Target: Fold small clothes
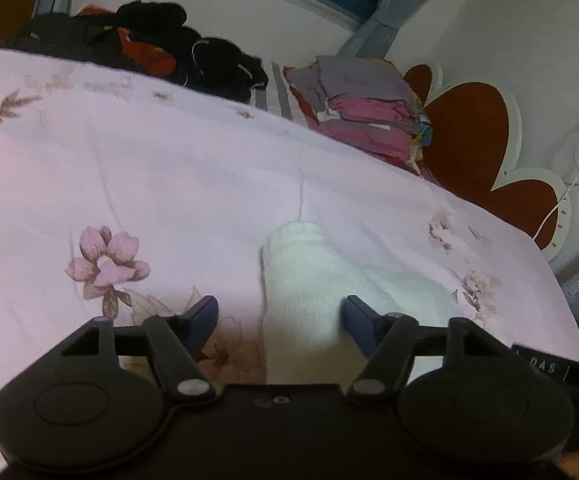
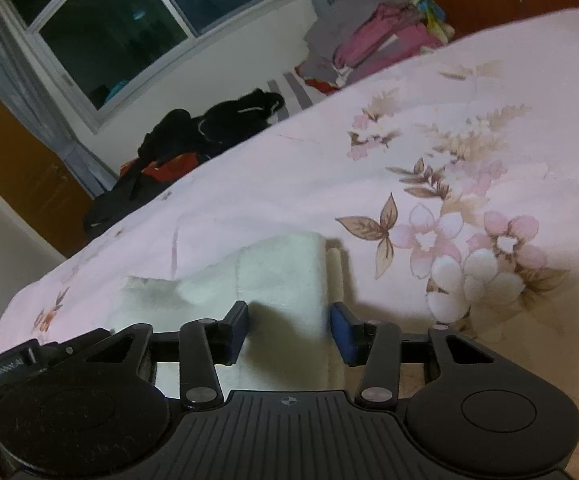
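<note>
A small white knitted garment (image 1: 301,280) lies flat on the pink floral bedspread (image 1: 169,184). My left gripper (image 1: 281,312) is open, its blue fingertips standing either side of the garment's near end, just above it. In the right wrist view the same white garment (image 2: 281,272) lies folded over on the bedspread (image 2: 429,128). My right gripper (image 2: 289,328) is open and straddles its near edge. Neither gripper holds anything.
A stack of folded pink and grey clothes (image 1: 365,112) sits at the far edge of the bed, also seen in the right wrist view (image 2: 373,36). A heap of black and red clothes (image 1: 149,44) lies at the far left. A red flower-shaped headboard (image 1: 473,136) stands at right.
</note>
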The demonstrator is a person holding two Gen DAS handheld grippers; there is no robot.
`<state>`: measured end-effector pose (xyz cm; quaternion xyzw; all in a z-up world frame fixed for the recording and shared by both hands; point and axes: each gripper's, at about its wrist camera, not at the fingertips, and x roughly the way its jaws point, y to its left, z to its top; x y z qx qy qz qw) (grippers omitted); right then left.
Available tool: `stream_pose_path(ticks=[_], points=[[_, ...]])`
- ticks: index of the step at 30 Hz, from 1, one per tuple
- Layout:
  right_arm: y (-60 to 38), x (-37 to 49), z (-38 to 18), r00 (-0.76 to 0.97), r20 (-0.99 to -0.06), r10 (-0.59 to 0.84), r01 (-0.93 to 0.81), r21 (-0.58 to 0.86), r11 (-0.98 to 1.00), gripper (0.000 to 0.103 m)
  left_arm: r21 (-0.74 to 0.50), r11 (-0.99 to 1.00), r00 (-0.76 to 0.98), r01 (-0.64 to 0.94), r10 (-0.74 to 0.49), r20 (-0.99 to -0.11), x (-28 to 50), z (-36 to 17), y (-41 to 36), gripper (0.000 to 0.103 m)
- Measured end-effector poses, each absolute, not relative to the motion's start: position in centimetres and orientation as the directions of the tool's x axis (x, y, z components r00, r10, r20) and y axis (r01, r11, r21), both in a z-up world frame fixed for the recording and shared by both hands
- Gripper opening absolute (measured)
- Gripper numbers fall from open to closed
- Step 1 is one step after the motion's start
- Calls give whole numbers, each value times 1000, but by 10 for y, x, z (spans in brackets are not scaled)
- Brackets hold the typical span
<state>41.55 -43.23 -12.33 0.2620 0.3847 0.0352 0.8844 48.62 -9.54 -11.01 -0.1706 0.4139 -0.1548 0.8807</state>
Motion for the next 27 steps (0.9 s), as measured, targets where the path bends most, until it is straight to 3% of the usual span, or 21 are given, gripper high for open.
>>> stream_pose_path(ticks=[3,6,8,15,21,25,27], points=[[-424,405,-119,720,-660,217,109,416,903,7,-429,894,594,132,-418,-688,486,-117,-97,58],[-418,399,-130,711,-693,116,111,274,955,7,-404,903,599,146,-406,-690,485,-124,-99,63],[-426,400,-131,714,-686,137,127,319,939,7,-408,904,600,128,-398,-694,486,-123,-99,64],[-414,404,-98,790,-602,116,71,277,958,7,-400,908,618,121,-384,-685,495,-113,-106,61],[-389,436,-106,770,-624,135,19,234,972,7,-373,921,614,114,-360,-702,503,-118,-116,65],[-386,448,-132,746,-664,49,46,125,991,7,-358,926,622,121,-351,-700,503,-125,-116,69],[-401,444,-143,755,-653,65,75,184,980,7,-344,928,632,141,-352,-691,500,-126,-117,70]])
